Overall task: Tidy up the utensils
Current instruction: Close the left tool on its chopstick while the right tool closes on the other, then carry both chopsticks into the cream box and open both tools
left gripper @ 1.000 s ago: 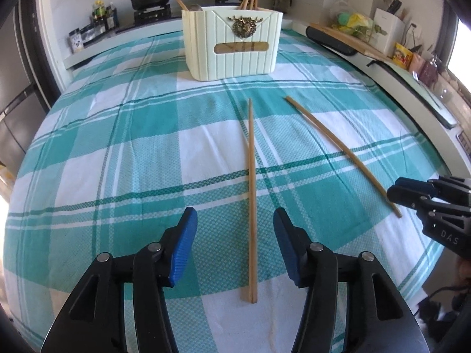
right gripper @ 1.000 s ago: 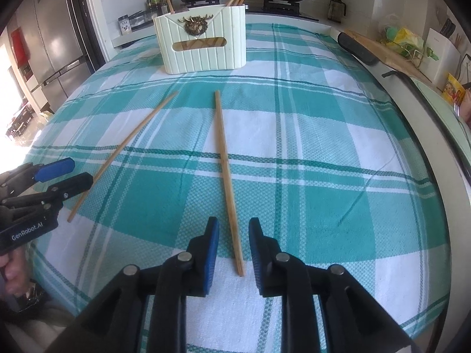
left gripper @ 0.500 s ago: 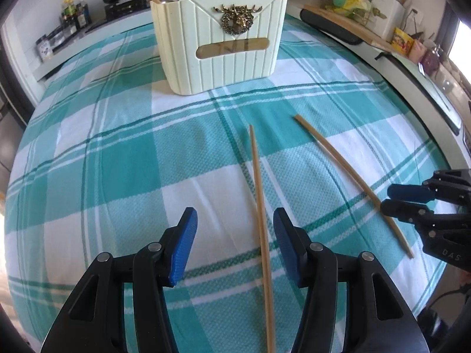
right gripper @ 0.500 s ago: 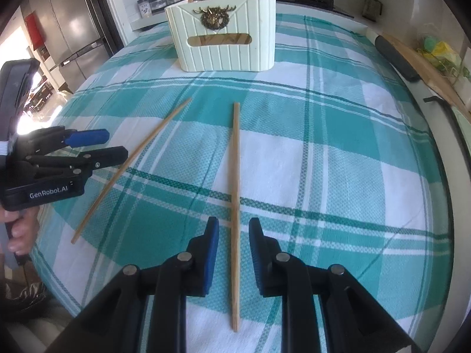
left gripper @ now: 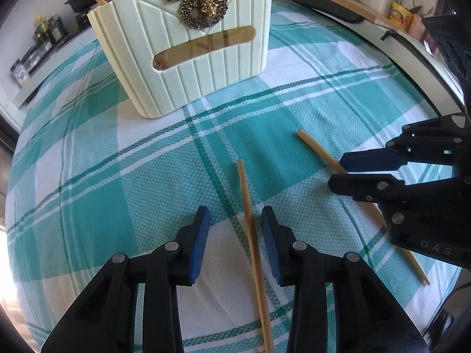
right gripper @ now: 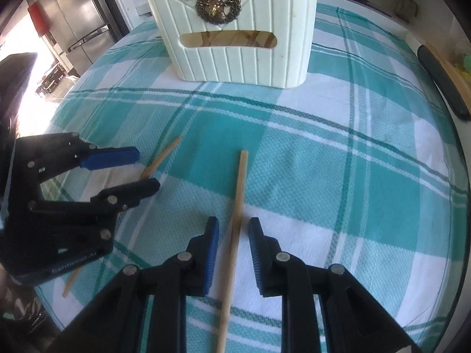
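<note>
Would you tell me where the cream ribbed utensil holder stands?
The cream ribbed utensil holder stands upright at the checked cloth's far end, beyond both wooden chopsticks.

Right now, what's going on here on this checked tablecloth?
A person is tidying chopsticks into the cream holder with a pair of tongs in each hand. The left tongs straddle one chopstick lying on the cloth; their jaws have just been closing but do not yet press on it. The right tongs straddle the other chopstick, a gap on both sides. Neither stick is lifted yet.
</note>
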`<state>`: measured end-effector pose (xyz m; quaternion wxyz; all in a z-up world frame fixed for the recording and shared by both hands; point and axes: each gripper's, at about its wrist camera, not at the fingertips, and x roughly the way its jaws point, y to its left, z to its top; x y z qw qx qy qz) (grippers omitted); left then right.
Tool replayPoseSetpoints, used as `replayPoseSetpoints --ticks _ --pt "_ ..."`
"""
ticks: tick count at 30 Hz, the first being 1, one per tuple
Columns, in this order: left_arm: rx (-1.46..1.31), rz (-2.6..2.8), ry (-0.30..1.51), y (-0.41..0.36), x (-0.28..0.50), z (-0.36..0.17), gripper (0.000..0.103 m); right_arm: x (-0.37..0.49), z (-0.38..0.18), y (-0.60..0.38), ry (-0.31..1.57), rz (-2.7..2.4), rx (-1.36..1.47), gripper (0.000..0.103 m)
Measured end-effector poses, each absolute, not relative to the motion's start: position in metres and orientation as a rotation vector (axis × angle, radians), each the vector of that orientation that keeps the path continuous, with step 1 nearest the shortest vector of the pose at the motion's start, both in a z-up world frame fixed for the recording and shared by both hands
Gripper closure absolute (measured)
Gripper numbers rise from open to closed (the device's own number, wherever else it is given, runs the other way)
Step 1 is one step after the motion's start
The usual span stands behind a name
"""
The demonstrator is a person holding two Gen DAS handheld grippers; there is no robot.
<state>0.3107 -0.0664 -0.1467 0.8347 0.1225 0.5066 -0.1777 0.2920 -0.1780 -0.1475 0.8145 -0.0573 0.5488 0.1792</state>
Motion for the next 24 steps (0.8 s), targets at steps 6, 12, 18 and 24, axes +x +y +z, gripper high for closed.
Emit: replayPoseSetpoints --ticks 6,12,18,24 --pt "0.250 -0.371 1.068 -0.068 0.314 -0.147 0.068 0.311 -0.150 -0.174 1.159 0.406 -0.134 0.082" --pt "0.247 -0.377 1.062 -0.071 0.318 -0.148 0.078 0.319 -0.150 -0.167 1.153 0.393 -0.152 0.084" --pt "0.184 -0.385 1.023 -0.064 0.321 -0.137 0.100 0.321 -0.142 -0.176 1.105 0.378 -0.049 0.097" --pt "0.084 -0.381 0.890 -0.039 0.304 -0.082 0.100 0.296 -0.084 -0.185 0.933 0.403 0.023 0.097"
